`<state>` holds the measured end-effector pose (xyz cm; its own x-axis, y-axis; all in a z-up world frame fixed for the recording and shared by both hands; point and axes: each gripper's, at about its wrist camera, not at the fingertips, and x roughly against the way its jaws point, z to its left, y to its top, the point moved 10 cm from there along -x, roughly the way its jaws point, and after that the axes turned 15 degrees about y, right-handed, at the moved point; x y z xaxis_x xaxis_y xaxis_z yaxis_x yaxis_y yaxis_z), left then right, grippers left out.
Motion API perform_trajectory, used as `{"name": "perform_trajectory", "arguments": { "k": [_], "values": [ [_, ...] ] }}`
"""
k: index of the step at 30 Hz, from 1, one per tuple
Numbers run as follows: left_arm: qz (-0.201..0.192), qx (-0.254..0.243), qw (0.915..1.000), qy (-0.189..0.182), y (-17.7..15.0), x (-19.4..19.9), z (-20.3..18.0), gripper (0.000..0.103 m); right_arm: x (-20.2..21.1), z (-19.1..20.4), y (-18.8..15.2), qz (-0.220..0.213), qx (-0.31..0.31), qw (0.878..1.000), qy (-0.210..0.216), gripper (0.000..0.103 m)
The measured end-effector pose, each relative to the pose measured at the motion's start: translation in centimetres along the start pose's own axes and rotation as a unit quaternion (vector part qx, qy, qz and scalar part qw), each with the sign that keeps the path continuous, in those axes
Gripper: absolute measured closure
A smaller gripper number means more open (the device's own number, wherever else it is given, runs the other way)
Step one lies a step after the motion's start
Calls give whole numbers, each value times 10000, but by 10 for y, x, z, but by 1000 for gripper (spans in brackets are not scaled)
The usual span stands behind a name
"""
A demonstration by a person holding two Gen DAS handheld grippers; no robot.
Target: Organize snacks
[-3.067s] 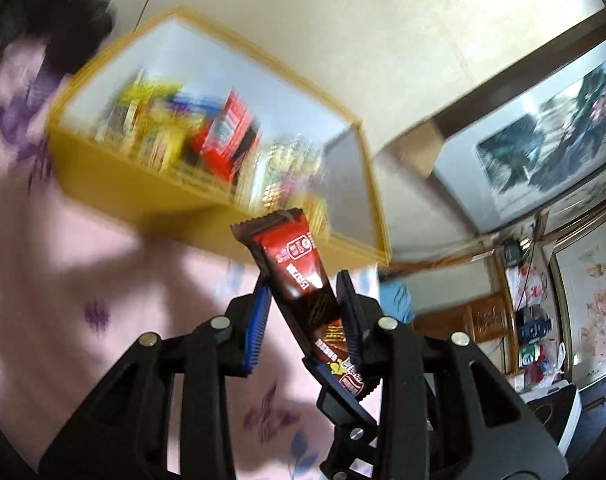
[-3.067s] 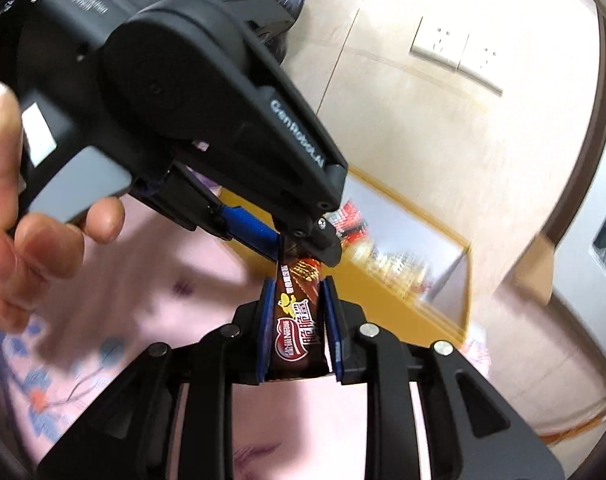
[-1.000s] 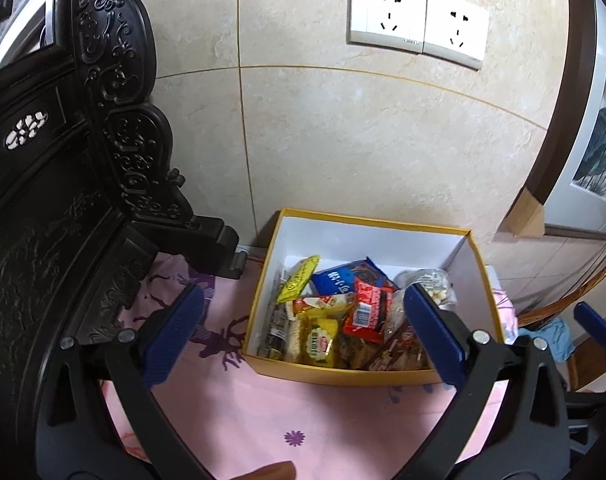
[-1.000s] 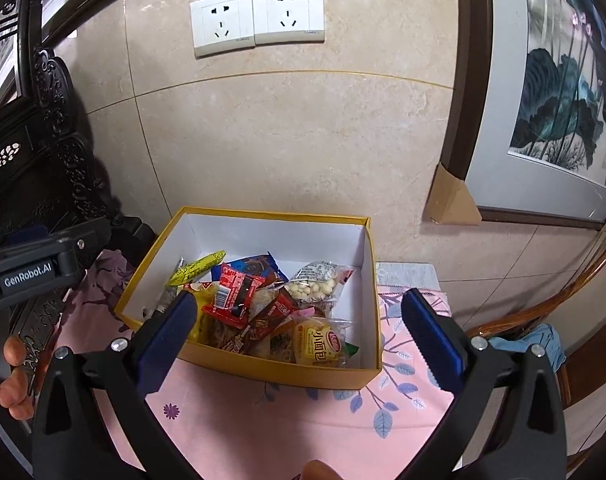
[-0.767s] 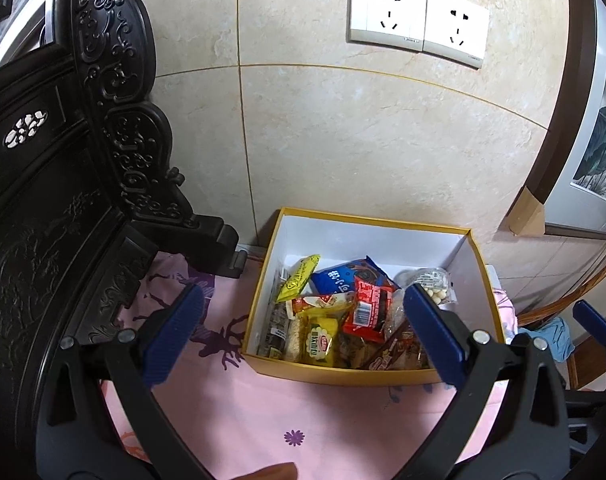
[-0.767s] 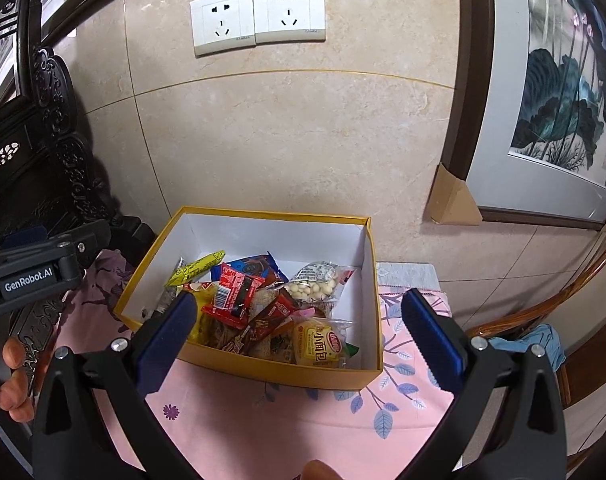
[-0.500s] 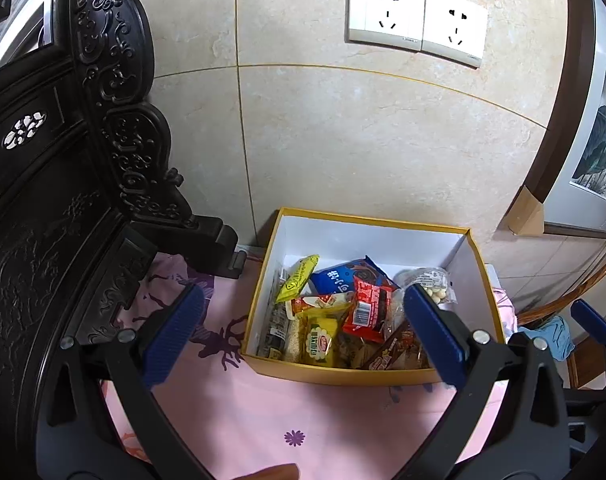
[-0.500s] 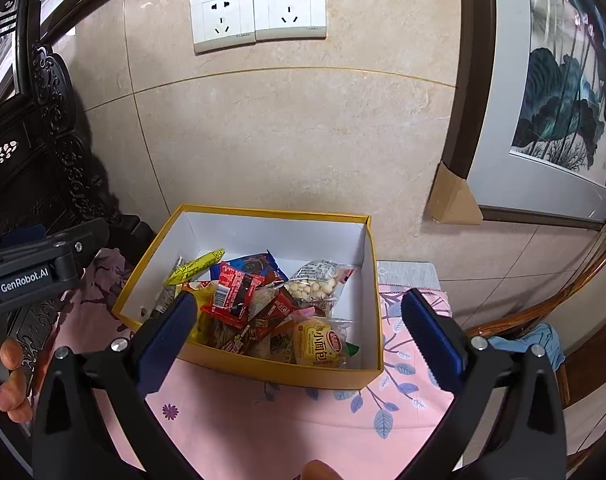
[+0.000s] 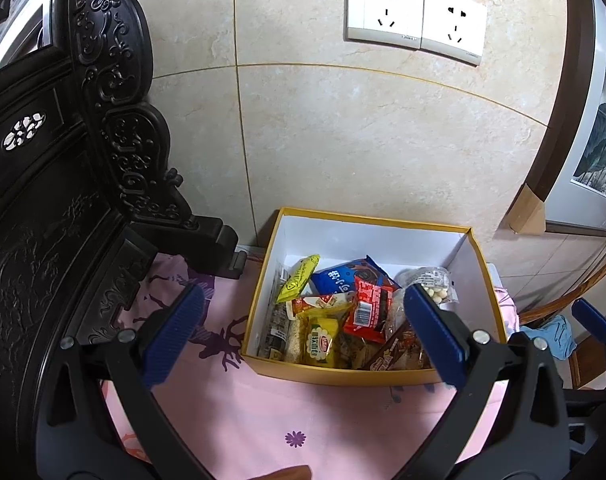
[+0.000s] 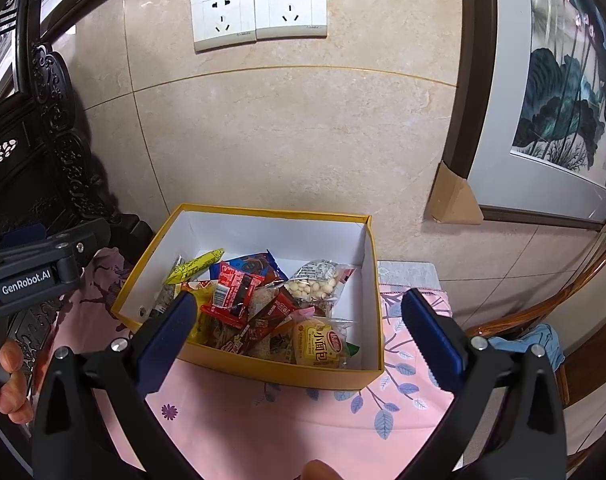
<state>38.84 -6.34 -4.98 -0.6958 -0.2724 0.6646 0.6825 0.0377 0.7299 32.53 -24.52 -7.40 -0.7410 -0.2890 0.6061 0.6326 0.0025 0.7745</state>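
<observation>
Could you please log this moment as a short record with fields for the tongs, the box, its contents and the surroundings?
left tongs: open, empty, held back from the box
right tongs: open, empty, held back from the box
box: yellow outside, white inside, lidless, on the pink floral cloth by the tiled wall
contents: loose pile of packets, among them a red packet, a blue packet, a yellow stick pack and a clear bag of pale pieces
surroundings: two wall sockets above the box
</observation>
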Motion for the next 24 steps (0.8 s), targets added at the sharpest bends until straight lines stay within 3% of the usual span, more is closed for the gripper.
{"name": "perform_trajectory", "arguments": {
  "k": [24],
  "values": [
    [-58,-117,9999,-35,-2,1,-9,2,-1,0,-2,10,-23,10000,-36,1]
  ]
}}
